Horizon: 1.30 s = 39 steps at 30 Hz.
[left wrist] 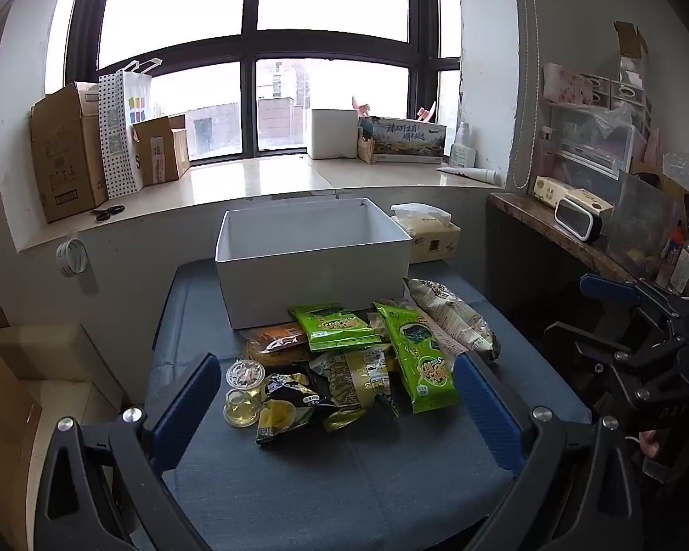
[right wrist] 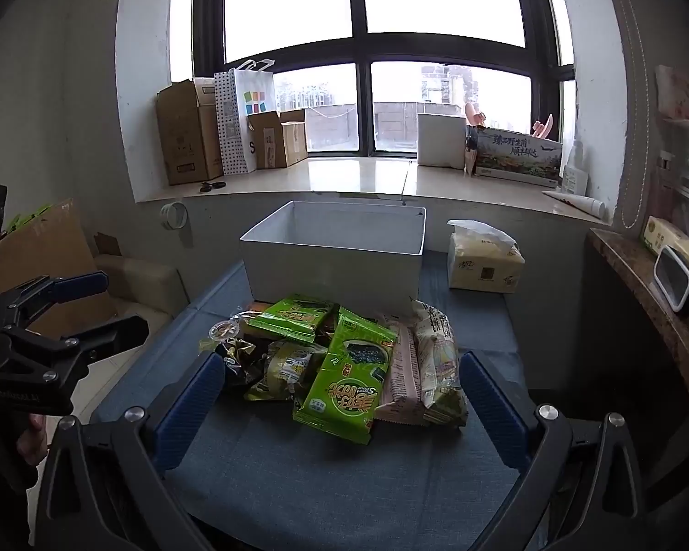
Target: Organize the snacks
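Note:
A pile of snack packets lies on the blue table (left wrist: 344,468) in front of an empty white box (left wrist: 312,271). It holds two green seaweed packs (left wrist: 420,358) (left wrist: 333,326), a pale long pack (left wrist: 454,312), a dark chip bag (left wrist: 289,399), a yellow-green bag (left wrist: 358,381) and two clear jelly cups (left wrist: 243,390). My left gripper (left wrist: 340,395) is open and empty, its fingers on either side of the pile's near edge. My right gripper (right wrist: 342,395) is open and empty, also framing the pile; the green pack (right wrist: 344,385) and white box (right wrist: 335,257) lie ahead.
A tissue pack (right wrist: 484,257) stands right of the box. Behind is a window sill (left wrist: 262,183) with cardboard boxes (left wrist: 66,151), a dotted bag and scissors. A side counter (left wrist: 556,225) with clutter runs along the right. Cardboard (right wrist: 46,248) lies on the floor at left.

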{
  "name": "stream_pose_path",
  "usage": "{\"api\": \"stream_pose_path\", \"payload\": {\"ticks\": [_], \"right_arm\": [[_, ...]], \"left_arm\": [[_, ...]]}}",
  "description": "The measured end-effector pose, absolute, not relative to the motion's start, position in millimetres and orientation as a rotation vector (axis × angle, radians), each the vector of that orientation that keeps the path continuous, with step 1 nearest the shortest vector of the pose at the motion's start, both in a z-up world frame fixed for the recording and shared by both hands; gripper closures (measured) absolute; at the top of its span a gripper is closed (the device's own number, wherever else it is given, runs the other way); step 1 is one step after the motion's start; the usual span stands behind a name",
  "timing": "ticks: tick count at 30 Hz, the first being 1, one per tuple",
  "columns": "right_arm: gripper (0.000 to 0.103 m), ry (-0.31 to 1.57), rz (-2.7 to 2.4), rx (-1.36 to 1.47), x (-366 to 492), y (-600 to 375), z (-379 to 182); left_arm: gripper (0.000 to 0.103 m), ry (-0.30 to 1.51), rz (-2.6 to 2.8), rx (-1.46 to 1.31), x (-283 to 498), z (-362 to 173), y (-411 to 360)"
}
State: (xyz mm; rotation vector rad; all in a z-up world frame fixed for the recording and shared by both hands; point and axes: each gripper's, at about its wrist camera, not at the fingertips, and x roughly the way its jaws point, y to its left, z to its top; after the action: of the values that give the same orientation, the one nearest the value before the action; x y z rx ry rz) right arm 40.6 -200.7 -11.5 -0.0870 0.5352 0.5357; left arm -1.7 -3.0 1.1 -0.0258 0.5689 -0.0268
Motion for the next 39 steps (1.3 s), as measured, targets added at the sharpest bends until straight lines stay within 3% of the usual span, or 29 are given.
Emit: {"api": "stream_pose_path", "payload": {"ticks": [39], "right_arm": [[0.000,0.537,0.578,-0.070,41.1,-199.6,-8.6]], "left_arm": [[0.000,0.570,-0.039,-0.037,-3.3,1.9,0.2]]}}
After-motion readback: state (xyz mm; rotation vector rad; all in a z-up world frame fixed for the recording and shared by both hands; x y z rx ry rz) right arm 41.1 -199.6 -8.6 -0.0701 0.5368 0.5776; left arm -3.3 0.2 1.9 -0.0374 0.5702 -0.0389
